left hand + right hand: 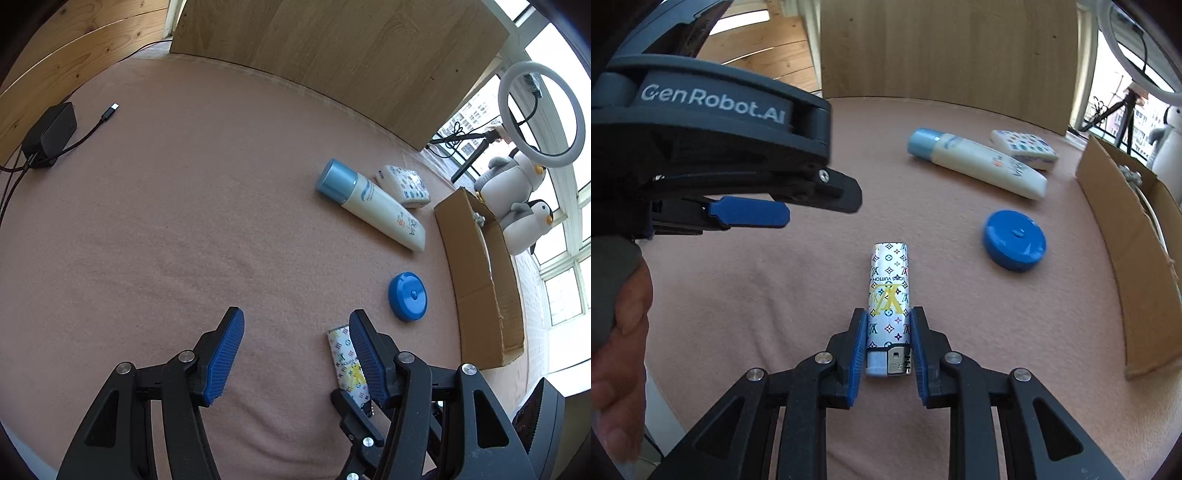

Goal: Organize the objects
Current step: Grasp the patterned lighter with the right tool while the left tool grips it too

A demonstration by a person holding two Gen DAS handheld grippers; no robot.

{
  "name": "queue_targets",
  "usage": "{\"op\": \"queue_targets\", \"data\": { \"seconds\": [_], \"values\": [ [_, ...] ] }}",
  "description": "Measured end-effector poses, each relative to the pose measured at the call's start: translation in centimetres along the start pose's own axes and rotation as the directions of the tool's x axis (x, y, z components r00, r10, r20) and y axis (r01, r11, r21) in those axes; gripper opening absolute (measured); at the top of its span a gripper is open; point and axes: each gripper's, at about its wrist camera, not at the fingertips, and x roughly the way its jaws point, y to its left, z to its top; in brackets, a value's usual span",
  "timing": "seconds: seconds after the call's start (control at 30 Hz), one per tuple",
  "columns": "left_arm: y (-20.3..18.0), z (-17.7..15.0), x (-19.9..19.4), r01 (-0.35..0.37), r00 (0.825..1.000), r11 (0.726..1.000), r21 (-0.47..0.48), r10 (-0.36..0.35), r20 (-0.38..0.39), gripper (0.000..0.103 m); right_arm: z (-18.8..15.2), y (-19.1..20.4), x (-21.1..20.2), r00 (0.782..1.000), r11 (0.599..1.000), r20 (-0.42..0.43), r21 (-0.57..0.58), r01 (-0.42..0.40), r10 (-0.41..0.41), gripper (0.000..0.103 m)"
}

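Right wrist view: our right gripper point(886, 343) pinches the lighter point(889, 295) on the cloth point(775, 288) near its metal head; light, stiff, slick foil, so we grip mid-body. Left gripper point(295, 354) gapes empty. Box point(1126, 236) beyond.

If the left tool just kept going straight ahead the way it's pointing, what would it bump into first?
Probably nothing soon. The left tool is open and aims across bare pink cloth; the lotion tube and blue round case lie off to the side. Eventually it would likely meet the wooden board.
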Motion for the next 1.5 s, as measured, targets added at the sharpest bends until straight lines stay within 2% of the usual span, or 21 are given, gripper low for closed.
{"op": "queue_targets", "data": {
  "seconds": [0.07, 0.17, 0.2, 0.37, 0.47, 0.5, 0.53, 0.6, 0.87, 1.07, 1.1, 1.13, 1.27, 1.4, 1.47, 1.5],
  "values": [
    [1.0, -0.1, 0.0, -0.01, 1.0, 1.0, -0.026, 0.01, -0.01, 0.063, 0.4, 0.8, 0.4, 1.0, 1.0, 0.008, -0.016, -0.002, 0.002, 0.021],
    [1.6, -0.1, 0.5, -0.007, 0.999, 1.0, -0.03, 0.006, -0.037, 0.062, -0.1, 0.4, -0.2, 0.999, 0.999, 0.014, -0.001, -0.041, 0.041, 0.028],
    [1.5, -0.2, 0.6, 0.0, 0.999, 1.0, -0.027, -0.001, -0.045, 0.062, -0.5, 0.2, -0.5, 0.999, 0.999, 0.017, 0.004, -0.041, 0.041, 0.031],
    [-0.3, -0.9, 2.0, 0.045, 0.994, 0.999, 0.009, -0.044, -0.099, 0.061, -1.7, 0.0, -1.1, 0.999, 0.999, 0.024, -0.023, -0.039, 0.04, 0.031],
    [-1.4, -1.3, 2.9, 0.063, 0.989, 0.998, 0.032, -0.058, -0.133, 0.049, -1.5, 0.0, -0.9, 0.999, 0.999, 0.028, -0.031, -0.043, 0.044, 0.03],
    [-1.6, -1.3, 2.9, 0.057, 0.99, 0.998, 0.041, -0.051, -0.128, 0.045, -1.5, 0.1, -0.9, 0.999, 0.998, 0.03, -0.036, -0.044, 0.045, 0.025],
    [-1.8, -1.2, 3.1, 0.054, 0.99, 0.997, 0.047, -0.048, -0.13, 0.04, -1.5, 0.3, -0.9, 0.999, 0.998, 0.031, -0.044, -0.04, 0.041, 0.022],
    [-1.9, -1.0, 3.5, 0.06, 0.989, 0.997, 0.052, -0.052, -0.141, 0.025, -1.6, 0.4, -0.9, 0.999, 0.998, 0.035, -0.047, -0.04, 0.041, 0.022],
    [-2.0, -0.5, 3.3, 0.075, 0.99, 0.996, 0.039, -0.07, -0.125, 0.021, -1.5, 0.1, -1.2, 0.998, 0.998, 0.049, -0.039, -0.041, 0.043, 0.022],
    [-3.4, 0.5, 1.3, 0.086, 0.993, 0.993, 0.079, -0.08, -0.084, 0.02, -0.7, -0.2, -2.7, 0.995, 0.999, 0.096, -0.037, -0.023, 0.027, 0.022],
    [-3.6, 0.7, 0.9, 0.08, 0.995, 0.993, 0.086, -0.074, -0.074, 0.013, -0.4, -0.3, -3.1, 0.994, 0.999, 0.11, -0.038, -0.016, 0.02, 0.022],
    [-3.8, 0.9, 0.4, 0.077, 0.995, 0.992, 0.096, -0.071, -0.064, 0.001, 0.0, -0.4, -3.4, 0.992, 0.999, 0.125, -0.042, -0.012, 0.018, 0.021],
    [-4.8, 1.7, -0.9, 0.09, 0.995, 0.989, 0.119, -0.086, -0.041, 0.0, 1.1, 0.1, -4.9, 0.986, 0.997, 0.166, -0.075, 0.005, 0.007, 0.021],
    [-3.8, 1.8, -0.7, 0.061, 0.997, 0.995, 0.077, -0.057, -0.044, 0.003, 0.5, -0.4, -3.9, 0.991, 0.999, 0.133, -0.054, 0.004, 0.004, 0.02],
    [-3.0, 1.5, 0.0, 0.045, 0.996, 0.997, 0.06, -0.04, -0.074, 0.015, 0.1, -1.5, -2.5, 0.996, 1.0, 0.088, -0.029, -0.005, 0.007, 0.02],
    [-2.6, 1.2, 0.5, 0.039, 0.995, 0.998, 0.043, -0.035, -0.092, 0.031, -0.1, -2.0, -2.0, 0.997, 1.0, 0.07, -0.014, -0.014, 0.015, 0.019]
  ]
}}
